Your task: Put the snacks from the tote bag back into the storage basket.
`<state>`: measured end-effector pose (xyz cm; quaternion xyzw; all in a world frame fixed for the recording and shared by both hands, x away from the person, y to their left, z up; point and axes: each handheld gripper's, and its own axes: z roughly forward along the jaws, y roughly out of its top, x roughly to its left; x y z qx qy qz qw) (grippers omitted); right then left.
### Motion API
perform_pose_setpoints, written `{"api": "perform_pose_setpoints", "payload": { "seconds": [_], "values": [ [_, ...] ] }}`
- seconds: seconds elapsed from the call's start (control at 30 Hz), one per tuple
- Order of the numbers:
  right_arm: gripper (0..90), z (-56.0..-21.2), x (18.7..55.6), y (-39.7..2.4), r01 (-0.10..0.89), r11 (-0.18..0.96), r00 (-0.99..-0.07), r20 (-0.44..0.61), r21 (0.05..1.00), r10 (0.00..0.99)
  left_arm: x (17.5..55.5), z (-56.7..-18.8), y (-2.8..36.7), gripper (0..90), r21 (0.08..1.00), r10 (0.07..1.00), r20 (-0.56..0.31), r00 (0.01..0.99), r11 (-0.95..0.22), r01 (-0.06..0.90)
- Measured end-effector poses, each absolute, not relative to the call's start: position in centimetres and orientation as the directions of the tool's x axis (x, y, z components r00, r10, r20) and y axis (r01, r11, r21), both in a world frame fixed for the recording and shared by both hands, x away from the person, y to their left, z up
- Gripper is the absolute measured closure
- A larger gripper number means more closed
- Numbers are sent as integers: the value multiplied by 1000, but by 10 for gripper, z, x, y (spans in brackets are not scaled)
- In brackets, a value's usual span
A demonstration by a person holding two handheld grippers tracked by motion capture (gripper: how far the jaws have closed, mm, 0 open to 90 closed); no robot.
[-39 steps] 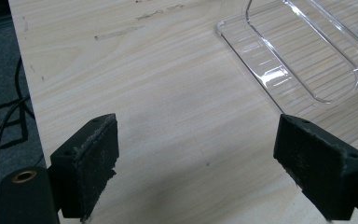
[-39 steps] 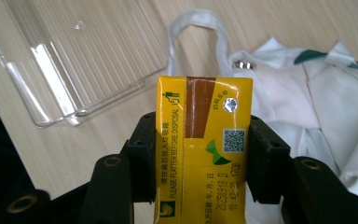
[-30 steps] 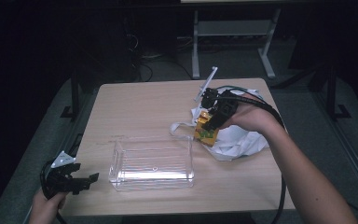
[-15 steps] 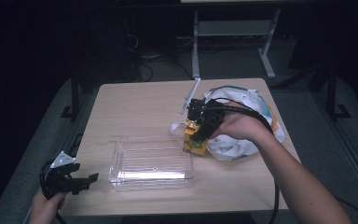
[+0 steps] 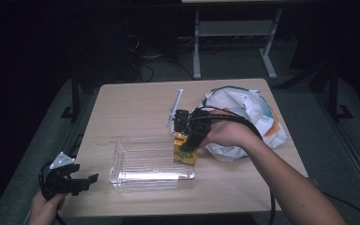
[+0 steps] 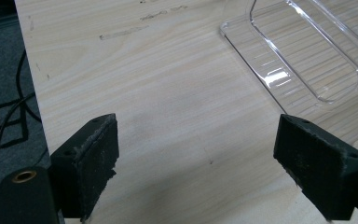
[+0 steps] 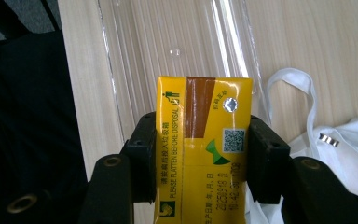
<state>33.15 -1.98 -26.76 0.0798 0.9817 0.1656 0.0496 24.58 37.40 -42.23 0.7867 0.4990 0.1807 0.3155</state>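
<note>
I logged both grippers as black. The left gripper (image 5: 68, 180) carried a grey three-cornered plate on top; its fingers (image 6: 93, 163) were blocky, faced with worn dark pads. The right gripper (image 5: 190, 140) trailed a black cable, with brass-coloured screw holes on its body. Forearms were bare, no sleeves.

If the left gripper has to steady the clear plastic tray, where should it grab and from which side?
Take the clear tray by its near-left rim, coming in from the table's left edge, where the left gripper already waits with open jaws. The thin upright wall there should fit between the pads, and that end is away from the right gripper, which holds the yellow carton at the tray's right end.
</note>
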Motion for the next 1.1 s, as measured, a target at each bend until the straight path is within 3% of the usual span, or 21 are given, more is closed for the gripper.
{"api": "perform_pose_setpoints", "payload": {
  "seconds": [0.3, 1.1],
  "values": [
    [523, -276, 327, -5, 74, 948, -993, -64, 309, 98, 246, -423, 373, 138, 678, 898, -31, 439, -304, 669],
    [522, -307, 317, 8, -4, 969, -998, -57, 245, 10, 247, -423, 373, 138, 673, 893, -27, 449, -316, 669]
  ]
}}
